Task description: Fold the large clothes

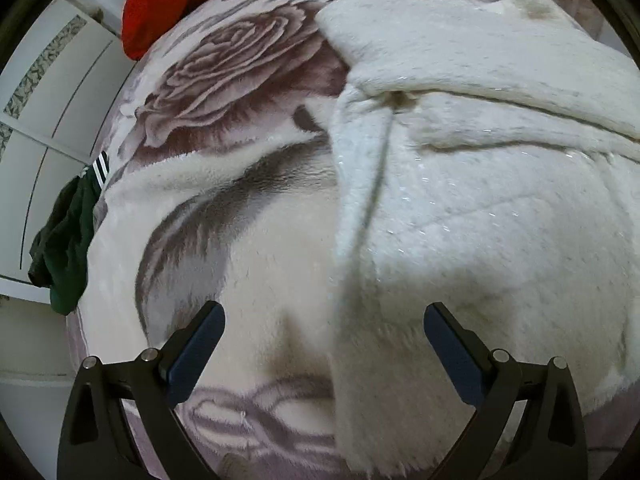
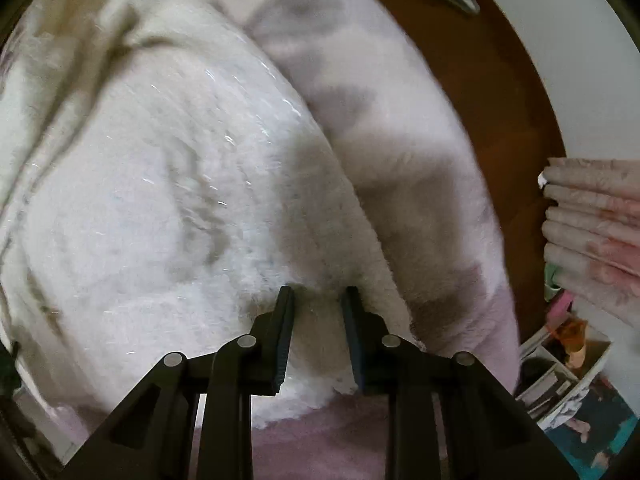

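A large white fluffy garment (image 1: 480, 220) lies spread on a bed blanket (image 1: 240, 80) printed with mauve roses. Its folded upper part runs across the top right of the left wrist view and its straight left edge runs down the middle. My left gripper (image 1: 324, 308) hangs open just above that edge with nothing between its fingers. In the right wrist view the same garment (image 2: 160, 200) fills the left side. My right gripper (image 2: 318, 292) points down with its jaws close together, and a bunch of the garment's lower edge is pinched between them.
Red clothes (image 1: 160, 0) lie at the bed's far left corner and a dark green garment (image 1: 64, 240) with white stripes hangs off the left side. Right of the bed are brown floor (image 2: 500, 80), a stack of folded pink blankets (image 2: 592, 220) and a cluttered white box (image 2: 560, 360).
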### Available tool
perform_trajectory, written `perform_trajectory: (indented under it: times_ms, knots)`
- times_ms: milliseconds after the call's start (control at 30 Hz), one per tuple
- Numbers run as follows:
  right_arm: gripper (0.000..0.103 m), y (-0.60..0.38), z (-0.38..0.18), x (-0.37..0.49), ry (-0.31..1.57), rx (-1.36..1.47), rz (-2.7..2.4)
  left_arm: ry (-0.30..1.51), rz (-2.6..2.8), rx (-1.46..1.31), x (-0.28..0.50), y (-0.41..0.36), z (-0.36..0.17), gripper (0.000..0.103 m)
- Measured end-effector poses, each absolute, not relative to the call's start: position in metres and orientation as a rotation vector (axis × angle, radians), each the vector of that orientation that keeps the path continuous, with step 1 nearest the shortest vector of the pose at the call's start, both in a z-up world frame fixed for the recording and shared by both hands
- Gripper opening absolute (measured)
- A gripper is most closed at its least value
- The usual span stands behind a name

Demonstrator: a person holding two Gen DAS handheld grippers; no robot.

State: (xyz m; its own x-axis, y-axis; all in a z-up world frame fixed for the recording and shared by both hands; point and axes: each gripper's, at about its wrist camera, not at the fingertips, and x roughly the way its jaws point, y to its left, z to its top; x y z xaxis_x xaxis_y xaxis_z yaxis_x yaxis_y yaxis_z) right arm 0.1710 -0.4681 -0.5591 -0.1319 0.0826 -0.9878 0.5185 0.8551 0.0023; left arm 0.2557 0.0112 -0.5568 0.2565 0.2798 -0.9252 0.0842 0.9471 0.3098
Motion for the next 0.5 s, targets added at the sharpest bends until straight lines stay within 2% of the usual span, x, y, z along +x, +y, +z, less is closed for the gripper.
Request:
perform_trajectory:
  times_ms: [133, 233, 367, 433, 500]
  knots:
    - [0.027, -0.469, -0.511, 0.192, 1.551, 0.497, -0.317, 1.281, 0.154, 0.299, 0.251, 0.001, -0.541, 0.103]
    - [0.027, -0.490, -0.492, 0.212, 1.466, 0.626, -0.250, 1.249, 0.181, 0.282, 0.256, -0.011, -0.530, 0.103]
    - [0.028, -0.531, -0.505, 0.268, 1.369, 0.866, -0.134, 1.183, 0.235, 0.292, 0.266, -0.043, -0.519, 0.103]
    - [0.035, -0.553, -0.525, 0.315, 1.333, 0.949, -0.053, 1.159, 0.271, 0.320, 0.271, -0.060, -0.522, 0.103]
    - [0.037, -0.569, -0.547, 0.361, 1.320, 0.996, 0.010, 1.142, 0.324, 0.344, 0.281, -0.074, -0.527, 0.103]
